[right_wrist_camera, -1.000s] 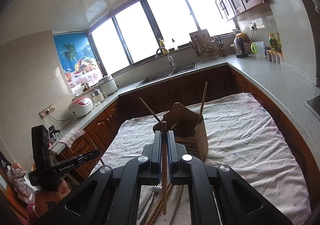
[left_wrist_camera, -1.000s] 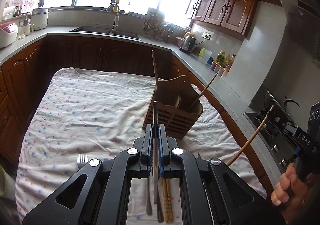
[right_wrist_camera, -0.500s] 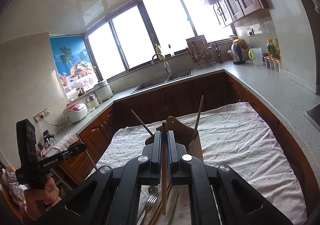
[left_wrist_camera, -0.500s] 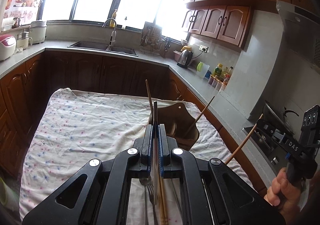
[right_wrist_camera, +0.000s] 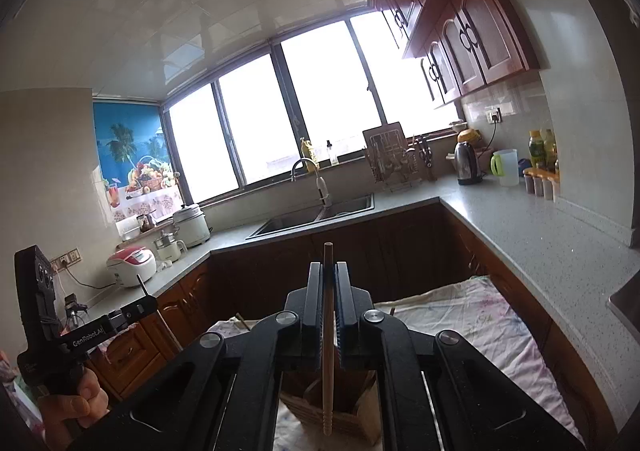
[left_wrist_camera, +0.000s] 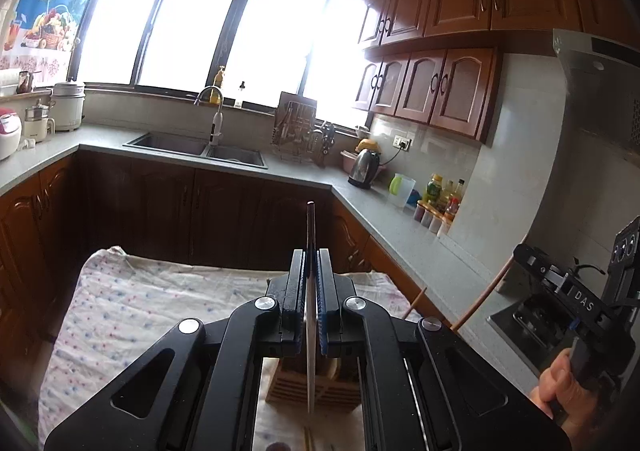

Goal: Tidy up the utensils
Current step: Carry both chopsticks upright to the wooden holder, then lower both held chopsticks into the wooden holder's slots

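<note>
Knife (left_wrist_camera: 310,335): your left gripper (left_wrist_camera: 311,283) is clamped on it; the thin pale blade runs up between the two pads and its dark tip pokes out past them.
Chopstick (right_wrist_camera: 327,347): your right gripper (right_wrist_camera: 328,291) is clamped on it, tip standing above the pads, ridged end hanging below.
Wooden holder (left_wrist_camera: 304,383): sits on the cloth-covered table (left_wrist_camera: 132,315), right under both grippers; the knife and the chopstick hang over it.
Left view only: more chopsticks (left_wrist_camera: 308,438) lie on the cloth at the near edge, and your right hand (left_wrist_camera: 560,383) grips its handle at the far right, the chopstick slanting off it.
Right view only: the holder's inner compartments (right_wrist_camera: 340,407), and your left hand (right_wrist_camera: 76,407) on its handle at the lower left.
Beyond: counter (left_wrist_camera: 400,227) with sink (left_wrist_camera: 200,149) and kettle (left_wrist_camera: 364,167), under the windows.
</note>
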`<state>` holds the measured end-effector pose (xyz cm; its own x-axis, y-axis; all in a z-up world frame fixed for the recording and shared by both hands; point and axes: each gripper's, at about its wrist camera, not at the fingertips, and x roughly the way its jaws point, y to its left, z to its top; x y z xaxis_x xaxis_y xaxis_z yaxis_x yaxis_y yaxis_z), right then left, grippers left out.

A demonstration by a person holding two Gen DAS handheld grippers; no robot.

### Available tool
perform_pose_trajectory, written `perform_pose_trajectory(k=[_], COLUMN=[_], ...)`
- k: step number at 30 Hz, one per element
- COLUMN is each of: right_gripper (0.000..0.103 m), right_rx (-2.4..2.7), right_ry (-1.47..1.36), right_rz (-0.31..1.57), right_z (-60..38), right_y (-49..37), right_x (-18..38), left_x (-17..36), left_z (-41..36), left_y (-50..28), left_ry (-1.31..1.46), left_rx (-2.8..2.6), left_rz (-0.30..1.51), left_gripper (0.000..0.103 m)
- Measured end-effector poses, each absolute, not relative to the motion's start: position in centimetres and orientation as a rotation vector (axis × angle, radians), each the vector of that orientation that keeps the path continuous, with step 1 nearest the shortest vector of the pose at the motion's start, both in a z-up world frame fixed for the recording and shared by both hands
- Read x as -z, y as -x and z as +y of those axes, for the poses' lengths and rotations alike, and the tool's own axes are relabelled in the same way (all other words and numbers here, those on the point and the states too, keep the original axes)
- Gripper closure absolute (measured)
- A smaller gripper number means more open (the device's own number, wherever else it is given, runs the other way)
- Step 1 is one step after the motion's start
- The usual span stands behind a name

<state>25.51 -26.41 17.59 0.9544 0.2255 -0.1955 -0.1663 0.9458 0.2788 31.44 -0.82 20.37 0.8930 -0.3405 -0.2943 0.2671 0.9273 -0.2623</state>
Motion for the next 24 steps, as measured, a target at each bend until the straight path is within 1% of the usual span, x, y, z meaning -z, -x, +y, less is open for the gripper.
perform_pose_trajectory(k=[6, 12, 18, 24], right_gripper=[0.098, 0.098, 0.098, 0.098], right_rx=[-0.165, -0.139, -0.130, -0.134], right_ry=[-0.236, -0.236, -0.270, -0.288], right_rz=[0.207, 0.243, 0.304, 0.385], right_z=[-26.5, -26.6, -26.7, -26.6], right_y=[-28.4, -30.4, -31.8, -32.7], right_x=[-17.6, -14.5, -10.8, -7.7], left_x=[-19.4, -15.5, -11.6, -9.2], left_z=[-1.9, -2.7, -3.2, -3.5], left_y=[-35.0, -37.1, -38.2, -39.0], left_ry=[0.234, 0.243, 0.243, 0.233], left_rx=[0.286, 0.247, 0.242, 0.253], left_rz=[0.316, 0.281, 0.343, 0.421], left_gripper=[0.099, 0.099, 0.099, 0.099])
